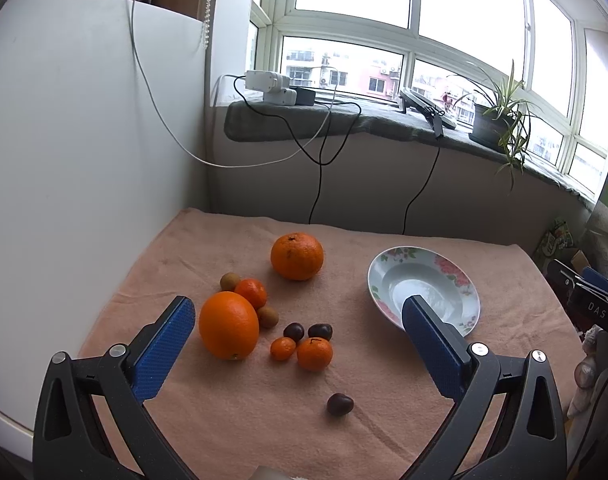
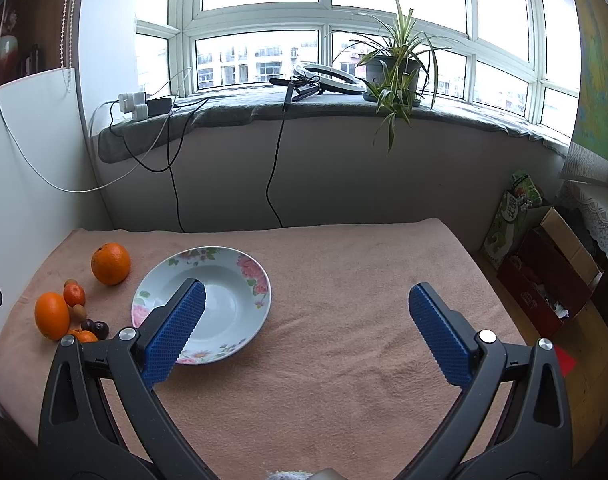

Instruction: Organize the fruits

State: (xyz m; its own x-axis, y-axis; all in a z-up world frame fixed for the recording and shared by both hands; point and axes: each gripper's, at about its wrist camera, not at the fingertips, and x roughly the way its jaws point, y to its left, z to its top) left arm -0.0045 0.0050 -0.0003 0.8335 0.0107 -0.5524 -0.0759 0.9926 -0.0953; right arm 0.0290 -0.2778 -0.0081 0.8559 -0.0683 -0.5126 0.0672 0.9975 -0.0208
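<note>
Pink towel below window sill

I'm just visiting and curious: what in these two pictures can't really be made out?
- Plate: its near-left rim is hidden behind the right gripper's finger in the right wrist view.
- Small oranges: partly hidden behind the same gripper there.
- Small dark fruits: too small to name, left wrist view.
- Boxes on the floor: contents unclear, right wrist view.

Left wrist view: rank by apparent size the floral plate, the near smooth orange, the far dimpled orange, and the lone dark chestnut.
1. White floral-rimmed ceramic plate, largest.
2. Smooth round orange beside the left finger and dimpled orange farther back: they look alike; the smooth one is nearer the camera, so unranked.
3. Lone dark brown chestnut, smallest.
</note>
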